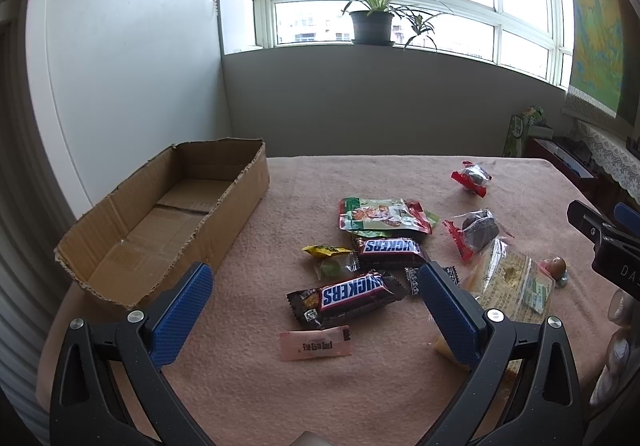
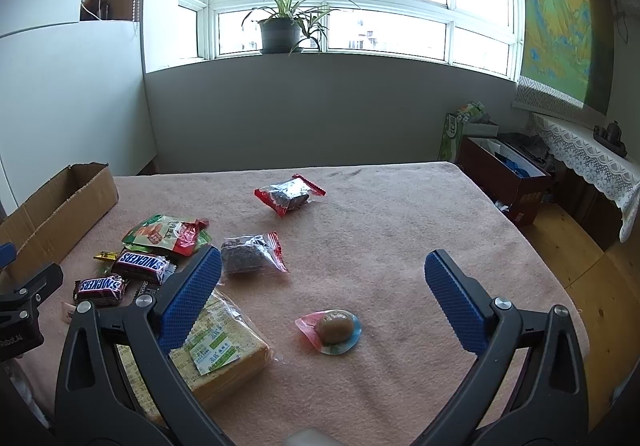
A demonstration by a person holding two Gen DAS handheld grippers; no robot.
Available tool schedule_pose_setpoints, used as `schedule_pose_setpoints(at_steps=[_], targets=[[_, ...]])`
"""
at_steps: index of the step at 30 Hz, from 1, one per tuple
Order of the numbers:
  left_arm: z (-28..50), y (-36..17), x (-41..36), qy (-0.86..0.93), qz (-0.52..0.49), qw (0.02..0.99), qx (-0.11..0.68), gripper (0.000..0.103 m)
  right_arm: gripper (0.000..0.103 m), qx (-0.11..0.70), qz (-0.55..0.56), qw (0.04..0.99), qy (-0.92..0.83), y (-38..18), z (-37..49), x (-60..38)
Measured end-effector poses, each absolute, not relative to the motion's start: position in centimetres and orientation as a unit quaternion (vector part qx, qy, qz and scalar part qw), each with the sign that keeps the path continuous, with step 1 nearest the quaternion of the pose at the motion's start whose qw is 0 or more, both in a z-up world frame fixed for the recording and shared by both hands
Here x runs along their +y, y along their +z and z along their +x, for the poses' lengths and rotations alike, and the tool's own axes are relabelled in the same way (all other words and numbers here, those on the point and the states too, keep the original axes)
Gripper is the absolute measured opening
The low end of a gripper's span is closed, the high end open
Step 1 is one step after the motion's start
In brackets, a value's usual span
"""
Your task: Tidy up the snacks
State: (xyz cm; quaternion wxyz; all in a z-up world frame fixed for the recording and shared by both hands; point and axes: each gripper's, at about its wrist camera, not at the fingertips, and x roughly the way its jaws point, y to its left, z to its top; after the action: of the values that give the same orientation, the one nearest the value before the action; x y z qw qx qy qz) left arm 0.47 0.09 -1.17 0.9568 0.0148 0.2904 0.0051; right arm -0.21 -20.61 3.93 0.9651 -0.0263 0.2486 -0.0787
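Both grippers hang over the pink cloth on the table, jaws spread wide, and neither has hold of anything. The left gripper sits above the near chocolate bar, with a pale pink sachet lying just below it. The right gripper frames a small wrapped egg on its red and blue film, not touching it.

From the left side you see right into the cardboard box, open-topped and bare inside, at the far left of the table and apart from the snacks. The right view catches only one corner of that box. The left view also shows the second chocolate bar, a yellow-ended candy beside it, the green and red pouch behind them, and two red-edged packets of dark cake, one nearer and one farther back.

The right view gives the cake slices in clear wrap properly: a thick yellow block with a green label, partly under the left finger of that gripper. In the left view the same pack is half hidden behind a blue pad. A potted plant stands on the sill. Only the right view shows the wooden floor and the dark box beside the table.
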Motion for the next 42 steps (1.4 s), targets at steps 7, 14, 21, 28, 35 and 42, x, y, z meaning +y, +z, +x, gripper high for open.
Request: schedule_pose_setpoints(at_steps=[7,14,21,28,35,42], targets=[[0.48,-1.13,0.09,0.005,0.014,0.957,0.290,0.102,0.103,0.249,-0.028,0.965,-0.075,3.93,-0.36,-20.50],[0.39,-1.07,0.15,0.006,0.013,0.957,0.289,0.102,0.103,0.253,-0.028,0.964,-0.075,3.89,-0.30,-20.48],[0.32,-1.05,0.27,0.006,0.012,0.957,0.288,0.102,0.103,0.254,-0.027,0.964,-0.073,3.84,-0.29,-20.49],[0.34,-1.11,0.22,0.006,0.013,0.958,0.288,0.102,0.103,0.255,-0.027,0.964,-0.073,3.82,-0.26,-20.49],[0.32,-1.17,0.33,0.006,0.013,0.958,0.287,0.102,0.103,0.256,-0.027,0.964,-0.074,3.75,-0.35,-20.55],[0.31,-1.20,0.41,0.006,0.013,0.958,0.287,0.102,0.103,0.257,-0.030,0.963,-0.073,3.74,-0.43,-20.60]])
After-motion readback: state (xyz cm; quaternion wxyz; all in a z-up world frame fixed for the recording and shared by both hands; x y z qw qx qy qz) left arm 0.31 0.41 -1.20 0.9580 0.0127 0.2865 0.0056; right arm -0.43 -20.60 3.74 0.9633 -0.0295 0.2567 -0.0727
